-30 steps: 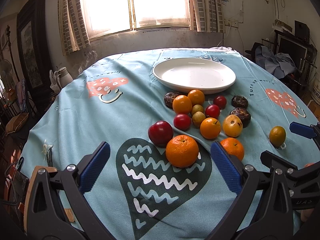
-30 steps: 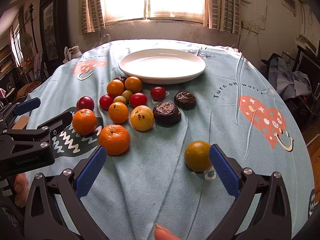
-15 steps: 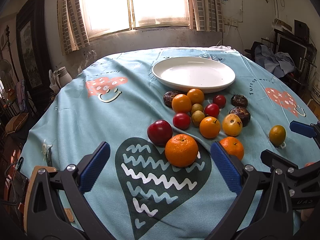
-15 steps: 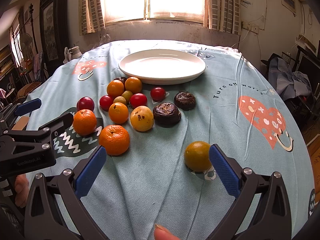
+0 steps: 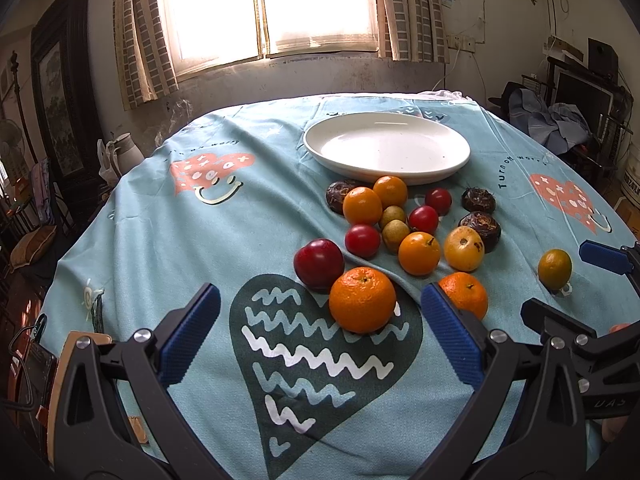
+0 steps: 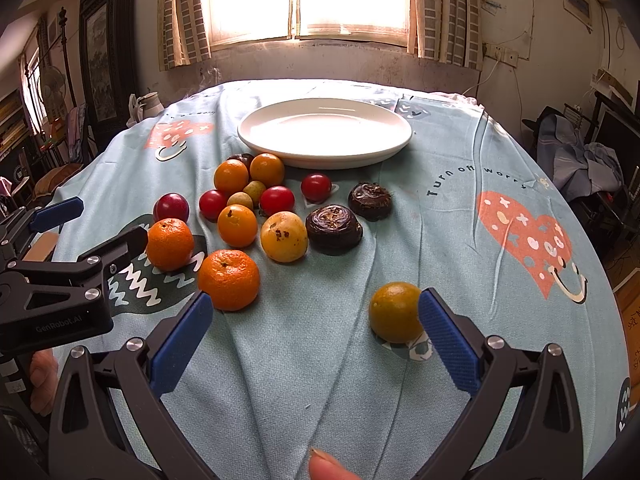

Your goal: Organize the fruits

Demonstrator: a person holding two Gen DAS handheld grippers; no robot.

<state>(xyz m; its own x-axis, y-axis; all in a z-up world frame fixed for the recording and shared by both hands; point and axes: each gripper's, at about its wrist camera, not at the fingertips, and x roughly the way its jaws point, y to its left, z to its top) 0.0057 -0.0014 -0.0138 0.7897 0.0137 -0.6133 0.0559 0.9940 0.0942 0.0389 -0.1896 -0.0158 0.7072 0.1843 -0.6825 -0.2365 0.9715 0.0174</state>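
A round desk [image 5: 120, 240] is standing under a bright curtained window [image 5: 272, 4], wearing a pale blue tablecloth [image 6: 320, 380] printed with pink hearts, a dark heart and the words "Turn off worry". A white plate [image 5: 386, 146] is sitting bare at the far side, and the fruits [image 5: 400, 224] are lying loose on the cloth just in front of it: oranges, red plums, small yellowish ones and dark wrinkled ones, some touching. One large orange [image 5: 362, 299] is resting on the dark heart, and a greenish-orange fruit [image 6: 394, 312] is lying apart to the right. The left hand-held gripper [image 5: 316, 332] is hovering spread wide and gripping nothing, the large orange just ahead between its blue pads. The right hand-held gripper [image 6: 314, 336] is also spread wide and bare, its right pad [image 6: 448, 340] just beside the lone fruit. A dark framed cabinet [image 5: 60, 92] and a white jug [image 5: 126, 154] are showing at the left, heaped clothes [image 6: 576, 156] at the right.
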